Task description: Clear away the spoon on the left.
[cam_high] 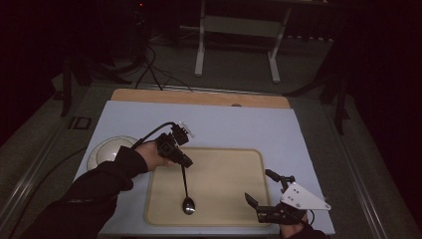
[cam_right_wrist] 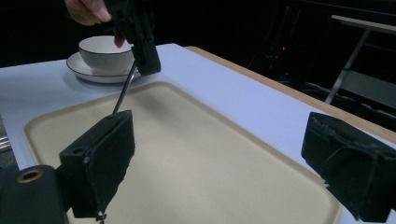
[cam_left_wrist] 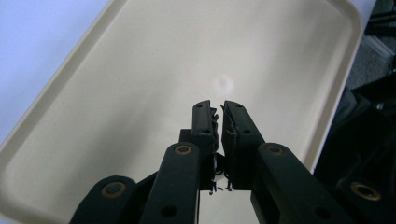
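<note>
My left gripper (cam_high: pixel 184 162) is shut on the handle tip of a metal spoon (cam_high: pixel 186 191). The spoon hangs down over the left part of the beige tray (cam_high: pixel 229 174), bowl end lowest; I cannot tell whether it touches the tray. In the left gripper view the jaws (cam_left_wrist: pixel 217 108) stand almost together above the tray (cam_left_wrist: pixel 140 70). The right gripper view shows that gripper (cam_right_wrist: pixel 147 65) with the spoon handle (cam_right_wrist: pixel 122 95) slanting down from it. My right gripper (cam_high: pixel 263 191) rests at the tray's front right corner, open and holding nothing, its pads (cam_right_wrist: pixel 100 163) wide apart over the tray (cam_right_wrist: pixel 196 154).
A white bowl (cam_high: pixel 110 148) on a saucer stands left of the tray, just behind my left hand; the right gripper view shows the bowl (cam_right_wrist: pixel 105 53) too. The tray lies on a pale blue mat (cam_high: pixel 234 127) with a wooden table edge (cam_high: pixel 199 97) behind.
</note>
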